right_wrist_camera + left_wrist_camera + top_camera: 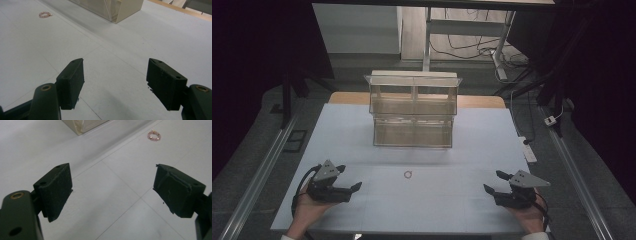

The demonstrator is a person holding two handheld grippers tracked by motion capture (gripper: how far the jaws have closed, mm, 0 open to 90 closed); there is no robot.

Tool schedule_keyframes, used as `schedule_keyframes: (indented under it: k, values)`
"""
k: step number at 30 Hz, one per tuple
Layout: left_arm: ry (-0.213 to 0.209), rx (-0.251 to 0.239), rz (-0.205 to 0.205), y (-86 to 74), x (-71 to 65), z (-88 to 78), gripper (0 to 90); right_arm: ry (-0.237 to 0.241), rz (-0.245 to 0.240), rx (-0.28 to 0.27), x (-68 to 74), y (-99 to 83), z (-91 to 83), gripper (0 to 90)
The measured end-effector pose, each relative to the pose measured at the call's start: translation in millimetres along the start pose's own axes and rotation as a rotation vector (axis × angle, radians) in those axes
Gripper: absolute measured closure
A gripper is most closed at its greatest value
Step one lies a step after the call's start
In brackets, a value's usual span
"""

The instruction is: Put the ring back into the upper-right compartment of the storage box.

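Observation:
A small pink beaded ring (408,174) lies flat on the white table, in front of a clear two-tier plastic organizer (413,109). My left gripper (349,177) rests low at the front left, held in a hand, jaws wide apart with nothing between them. In the left gripper view the ring (154,136) lies well beyond the gripper (112,187), up and to the right. My right gripper (494,181) sits at the front right, also open and empty. From the right gripper view the ring (45,15) is far off at the upper left of the gripper (115,82).
The organizer corner (117,10) stands ahead of the right gripper. The white table (362,200) has bare surface around both hands. Metal rails (257,175) run along the floor on either side, and cables (472,47) lie behind the table.

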State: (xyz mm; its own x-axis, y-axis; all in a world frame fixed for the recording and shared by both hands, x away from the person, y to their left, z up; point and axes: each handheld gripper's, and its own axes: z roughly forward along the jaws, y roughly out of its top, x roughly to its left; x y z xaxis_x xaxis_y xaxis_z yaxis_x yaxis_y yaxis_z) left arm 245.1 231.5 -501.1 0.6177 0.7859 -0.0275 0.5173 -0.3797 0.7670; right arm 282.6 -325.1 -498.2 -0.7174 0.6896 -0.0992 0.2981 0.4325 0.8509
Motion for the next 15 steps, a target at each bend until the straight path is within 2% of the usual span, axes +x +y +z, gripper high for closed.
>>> schedule_keyframes:
  k: [6, 10, 15]
  values:
    - [-0.015, -0.004, 0.041, 19.7, -12.9, 4.9, 17.1, -0.001, 0.002, -0.005, 0.3, -0.3, -0.2, 30.4]
    - [-0.032, 0.018, 0.074, 30.2, -21.2, 11.5, 17.8, -0.001, 0.000, -0.002, -0.1, -1.0, -0.2, 30.5]
    - [-0.053, 0.037, 0.092, 38.0, -27.7, 19.9, 18.5, 0.000, -0.001, 0.007, -0.5, -1.9, 0.1, 30.5]
